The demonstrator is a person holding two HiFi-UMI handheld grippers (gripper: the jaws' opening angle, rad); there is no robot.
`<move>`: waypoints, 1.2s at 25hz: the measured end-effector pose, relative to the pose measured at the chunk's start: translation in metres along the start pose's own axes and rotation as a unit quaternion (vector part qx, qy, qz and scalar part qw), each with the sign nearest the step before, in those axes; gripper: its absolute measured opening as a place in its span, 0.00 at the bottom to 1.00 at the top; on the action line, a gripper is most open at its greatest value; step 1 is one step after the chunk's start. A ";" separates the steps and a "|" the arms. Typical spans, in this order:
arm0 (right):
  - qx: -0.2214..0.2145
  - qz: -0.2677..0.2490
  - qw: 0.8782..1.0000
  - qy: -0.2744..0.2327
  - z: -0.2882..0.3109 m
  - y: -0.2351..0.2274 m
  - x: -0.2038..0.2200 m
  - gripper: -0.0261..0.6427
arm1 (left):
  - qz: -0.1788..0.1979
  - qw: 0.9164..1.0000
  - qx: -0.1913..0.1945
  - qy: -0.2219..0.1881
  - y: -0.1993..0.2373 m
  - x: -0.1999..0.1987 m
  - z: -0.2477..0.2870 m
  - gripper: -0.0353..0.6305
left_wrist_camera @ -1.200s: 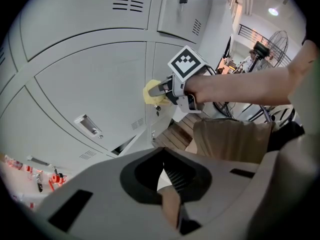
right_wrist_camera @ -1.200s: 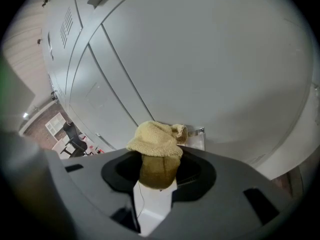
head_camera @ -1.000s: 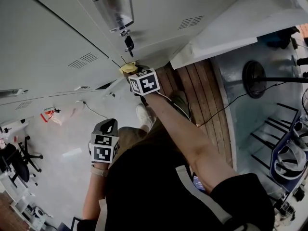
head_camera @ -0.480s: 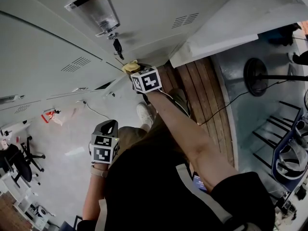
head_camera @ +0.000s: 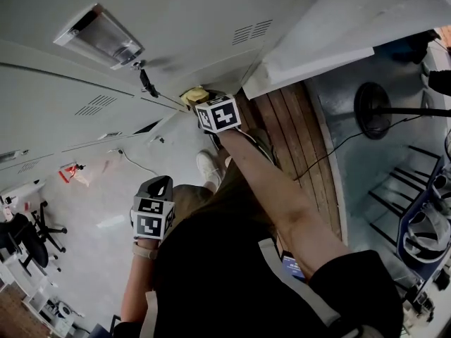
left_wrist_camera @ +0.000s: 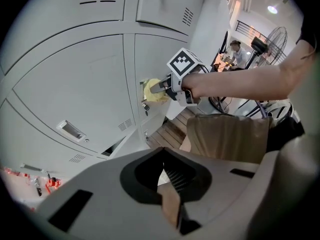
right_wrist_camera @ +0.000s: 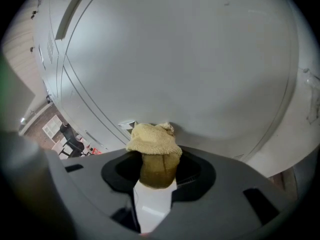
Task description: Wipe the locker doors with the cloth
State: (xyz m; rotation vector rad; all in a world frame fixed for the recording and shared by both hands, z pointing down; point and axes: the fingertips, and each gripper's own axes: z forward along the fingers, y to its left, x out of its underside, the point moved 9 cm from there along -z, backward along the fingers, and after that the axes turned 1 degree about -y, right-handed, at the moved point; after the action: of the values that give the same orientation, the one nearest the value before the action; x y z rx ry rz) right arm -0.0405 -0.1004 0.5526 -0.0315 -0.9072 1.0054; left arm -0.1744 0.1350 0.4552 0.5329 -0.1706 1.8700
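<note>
A yellow cloth (right_wrist_camera: 153,140) is bunched between the jaws of my right gripper (right_wrist_camera: 156,176), which is shut on it and presses it against a pale grey locker door (right_wrist_camera: 190,64). In the head view the cloth (head_camera: 194,96) shows just past the right gripper's marker cube (head_camera: 218,114), low on the lockers (head_camera: 183,20). From the left gripper view the cloth (left_wrist_camera: 155,90) touches the door near a small lock. My left gripper (left_wrist_camera: 172,209) hangs back by the person's hip (head_camera: 154,210), jaws together with nothing in them.
A locker handle plate (head_camera: 99,35) with a hanging key (head_camera: 148,83) sits above the cloth. Wooden floorboards (head_camera: 289,132) run beside the lockers. A standing fan (head_camera: 373,111) and cable lie to the right. The person's shoes (head_camera: 209,169) stand close to the locker base.
The right gripper and cloth have slid slightly along the door, and the head view has shifted so the handle plate and key lie further left. The left gripper has stayed put.
</note>
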 end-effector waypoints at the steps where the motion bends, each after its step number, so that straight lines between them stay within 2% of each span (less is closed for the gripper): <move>1: 0.002 0.000 1.000 -0.001 -0.002 -0.004 -0.001 0.28 | 0.001 1.000 0.001 0.002 -0.003 -0.003 0.001 0.07; 17: 0.046 0.017 0.999 -0.002 -0.036 -0.082 -0.005 0.28 | 0.016 1.000 0.006 0.008 -0.029 -0.034 0.027 0.07; 30: 0.111 0.044 0.993 0.000 -0.048 -0.124 -0.003 0.28 | 0.032 0.999 0.016 0.018 -0.039 -0.057 0.027 0.07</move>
State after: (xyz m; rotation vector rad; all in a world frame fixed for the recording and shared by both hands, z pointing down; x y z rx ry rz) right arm 0.0792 -0.1557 0.5708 0.1169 -0.7951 1.1845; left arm -0.1157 0.0900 0.4489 0.5215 -0.1351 1.9455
